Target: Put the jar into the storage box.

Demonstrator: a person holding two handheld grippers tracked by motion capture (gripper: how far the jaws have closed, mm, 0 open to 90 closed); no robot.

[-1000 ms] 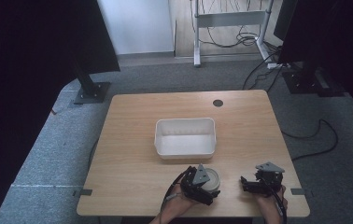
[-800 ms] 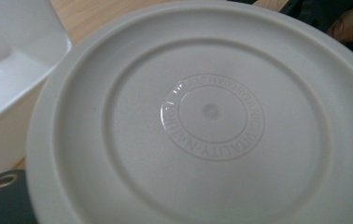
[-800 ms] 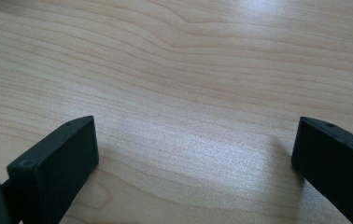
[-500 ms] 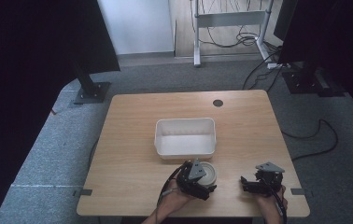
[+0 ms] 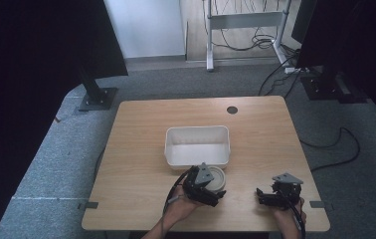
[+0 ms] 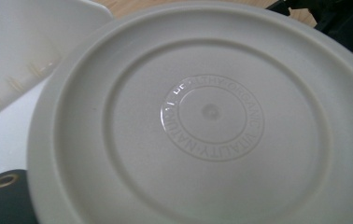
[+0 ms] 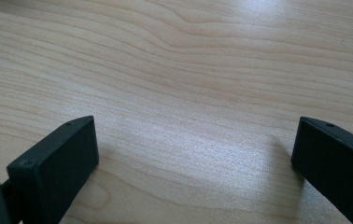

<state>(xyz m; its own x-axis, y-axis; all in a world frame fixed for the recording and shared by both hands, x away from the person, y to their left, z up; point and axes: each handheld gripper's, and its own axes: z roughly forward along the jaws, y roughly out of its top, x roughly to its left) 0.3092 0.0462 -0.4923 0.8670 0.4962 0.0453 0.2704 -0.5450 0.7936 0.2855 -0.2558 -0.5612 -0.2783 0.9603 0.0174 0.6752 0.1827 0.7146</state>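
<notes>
Nearest, at the near right of the tabletop (image 5: 141, 129), the right gripper (image 5: 275, 195) is held low with its jaws spread wide over bare wood, as is seen in the right gripper view, and nothing is held between them. To its left, the left gripper (image 5: 203, 185) is set against a round grey lid (image 6: 202, 116), which lies just near of the white tub (image 5: 197, 145). In the left gripper view the lid is seen very close, with raised rings and embossed lettering at its centre; whether the left jaws are pinching it cannot be told. The lid is judged to be light, thin, fairly stiff plastic with a smooth, slippery face, so a hold across its rim would be best advised. Farther off, the tub stands open at mid-tabletop
</notes>
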